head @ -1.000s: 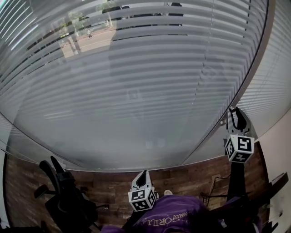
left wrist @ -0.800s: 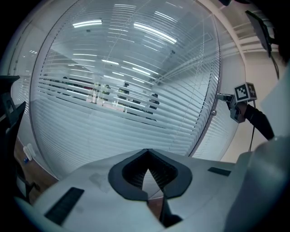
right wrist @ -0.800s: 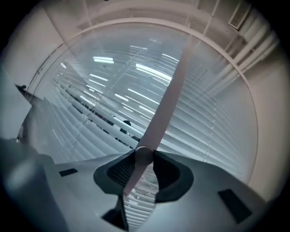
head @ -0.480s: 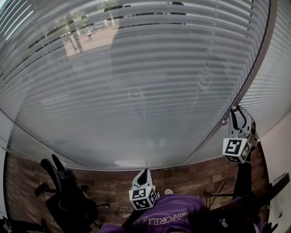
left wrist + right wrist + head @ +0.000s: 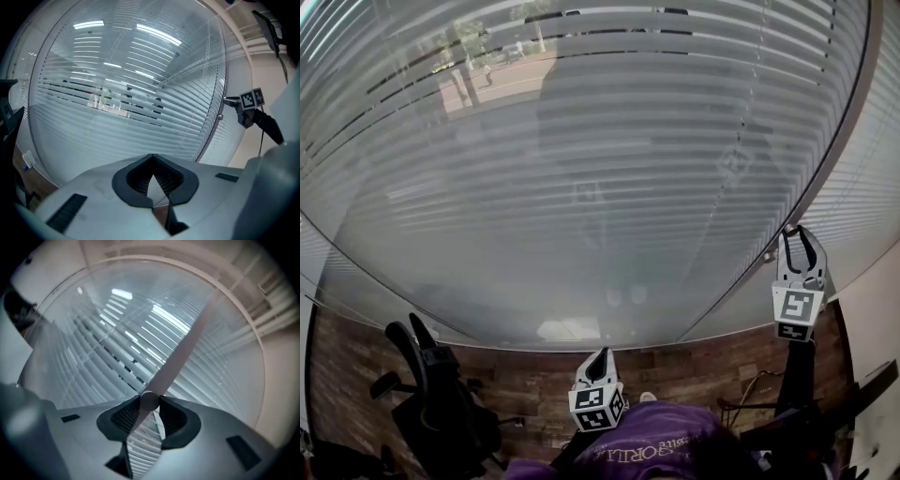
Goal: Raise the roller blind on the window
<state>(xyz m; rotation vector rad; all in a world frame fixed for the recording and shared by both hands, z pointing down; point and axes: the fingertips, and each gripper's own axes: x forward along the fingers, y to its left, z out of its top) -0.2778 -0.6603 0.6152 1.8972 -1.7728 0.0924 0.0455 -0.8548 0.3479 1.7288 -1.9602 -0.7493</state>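
Note:
The striped blind (image 5: 581,159) covers the big window; it also fills the left gripper view as the blind (image 5: 126,93). My right gripper (image 5: 798,240) is held up at the window's right frame bar (image 5: 825,141), jaws apart, and shows small in the left gripper view as the right gripper (image 5: 228,99). A small round knob (image 5: 766,255) sits on that bar just left of it. Seen along the jaws, the knob (image 5: 149,399) lies in the gap of my right gripper (image 5: 149,406); whether it touches, I cannot tell. My left gripper (image 5: 596,358) hangs low, shut and empty, as does the left gripper (image 5: 151,157).
A black office chair (image 5: 441,403) stands at the lower left on the wood floor (image 5: 534,384). A second blind section (image 5: 872,187) lies right of the frame bar. A cable (image 5: 750,384) and dark furniture (image 5: 825,422) are at the lower right.
My right gripper has shifted slightly right and turned upright beside the frame bar. The left gripper has stayed in place.

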